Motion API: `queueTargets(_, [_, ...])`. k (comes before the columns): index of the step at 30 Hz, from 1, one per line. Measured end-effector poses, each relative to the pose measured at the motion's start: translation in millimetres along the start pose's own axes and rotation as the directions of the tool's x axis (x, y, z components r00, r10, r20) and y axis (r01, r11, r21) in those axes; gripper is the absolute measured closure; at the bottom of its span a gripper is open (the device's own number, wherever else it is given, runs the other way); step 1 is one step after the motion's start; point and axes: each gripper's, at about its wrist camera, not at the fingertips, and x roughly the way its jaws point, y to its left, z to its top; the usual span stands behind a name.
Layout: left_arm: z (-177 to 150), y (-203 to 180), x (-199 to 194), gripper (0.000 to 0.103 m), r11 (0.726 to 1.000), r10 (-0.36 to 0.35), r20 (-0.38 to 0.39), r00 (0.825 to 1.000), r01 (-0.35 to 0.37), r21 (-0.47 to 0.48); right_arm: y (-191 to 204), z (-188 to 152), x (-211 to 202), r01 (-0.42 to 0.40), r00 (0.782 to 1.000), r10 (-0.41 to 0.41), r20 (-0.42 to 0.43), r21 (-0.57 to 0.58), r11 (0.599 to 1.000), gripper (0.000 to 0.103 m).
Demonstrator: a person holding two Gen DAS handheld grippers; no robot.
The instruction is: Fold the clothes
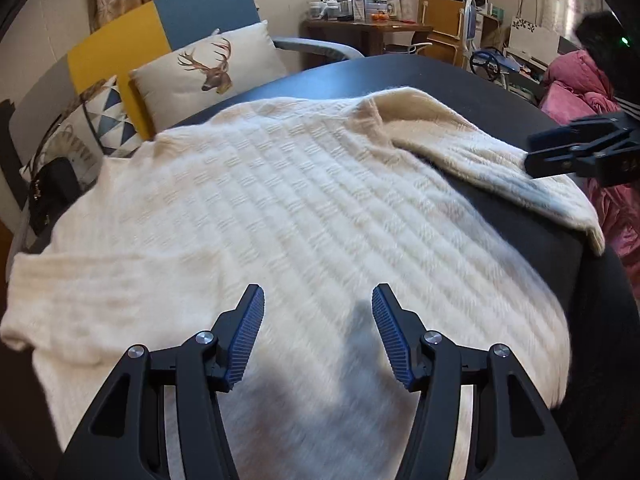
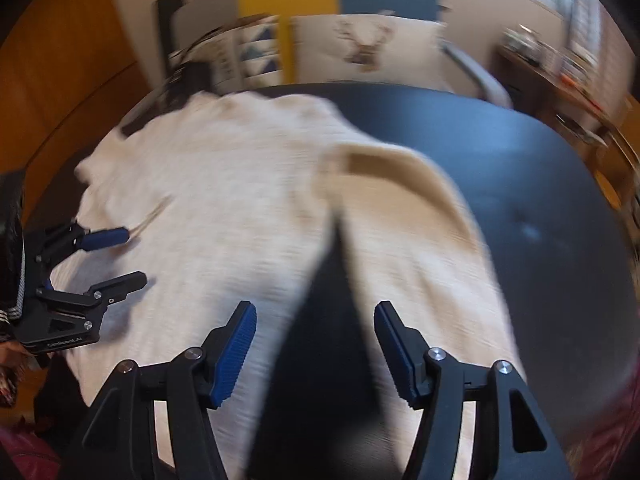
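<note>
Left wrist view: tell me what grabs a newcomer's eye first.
The cream sweater spread across the dark table fills most of the view, one sleeve lying out to the right. Behind it, a deer pillow leans on the sofa. The open left gripper hovers over the sweater.

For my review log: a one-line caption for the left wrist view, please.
Open left gripper above a cream sweater spread on a dark table; right gripper by its sleeve.

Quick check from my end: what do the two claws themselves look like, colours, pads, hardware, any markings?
Both match: matte black angular linkage frames, silver round pivot bolts, ribbed blue pads on the inner finger faces. See the left claw and right claw. The right wrist view shows white lettering on the left claw's body, too blurred to read reliably. No cables visible.
</note>
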Motion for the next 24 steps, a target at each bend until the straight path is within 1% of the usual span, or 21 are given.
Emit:
queueTargets(3, [16,-6,22,0.043,1.000,-0.004,-0.026,1.000,0.003,-0.021,-52,-9,-10,0.082,0.996,-0.077,-0.052,0.100,0.992,0.041])
queueTargets(4, [19,-7,27,0.043,0.999,-0.005,-0.029,1.000,0.004,-0.037,-66,-12,-12,0.098,0.993,-0.090,-0.071,0.123,0.988,0.041])
queueTargets(7, [27,-6,37,0.043,0.996,0.001,-0.029,1.000,-0.004,-0.091,-98,-23,-14,0.092,0.989,-0.071,-0.127,0.170,0.981,0.041])
queueTargets(9, [27,-6,40,0.043,0.994,0.015,-0.020,1.000,-0.017,-0.111,-110,-30,-13,0.086,0.987,-0.058,-0.149,0.192,0.978,0.041])
queueTargets(10, [27,-6,42,0.040,0.992,0.022,-0.015,1.000,-0.023,-0.120,-114,-33,-12,0.082,0.987,-0.051,-0.154,0.200,0.976,0.041])
queueTargets(11, [27,-6,43,0.039,0.991,0.029,-0.010,1.000,-0.030,-0.130,-116,-34,-10,0.073,0.987,-0.040,-0.156,0.210,0.975,0.041])
queueTargets(13, [23,-7,44,0.030,0.988,0.058,0.009,0.998,-0.056,-0.143,-115,-36,-4,0.034,0.989,0.000,-0.150,0.224,0.974,0.041])
queueTargets(14, [22,-6,44,0.028,0.986,0.069,0.010,0.998,-0.067,-0.156,-113,-37,-1,0.027,0.989,0.005,-0.146,0.217,0.976,0.041])
queueTargets(16, [21,-4,44,0.020,0.982,0.080,0.012,0.997,-0.077,-0.170,-108,-38,2,0.028,0.990,-0.002,-0.138,0.188,0.982,0.040])
queueTargets(18, [20,-3,44,0.019,0.982,0.080,0.013,0.997,-0.076,-0.175,-103,-40,6,0.028,0.991,-0.007,-0.130,0.160,0.987,0.038])
queueTargets(21, [19,-2,45,0.018,0.980,0.080,0.016,0.997,-0.076,-0.181,-86,-40,12,0.082,0.988,-0.073,-0.133,0.062,0.995,0.037])
queueTargets(23, [19,-1,45,0.018,0.980,0.080,0.017,0.997,-0.075,-0.186,-74,-43,15,0.119,0.986,-0.119,-0.118,-0.013,0.993,0.037])
queueTargets(24, [19,-1,46,0.018,0.979,0.080,0.018,0.997,-0.075,-0.188,-70,-44,16,0.130,0.985,-0.133,-0.110,-0.039,0.991,0.039])
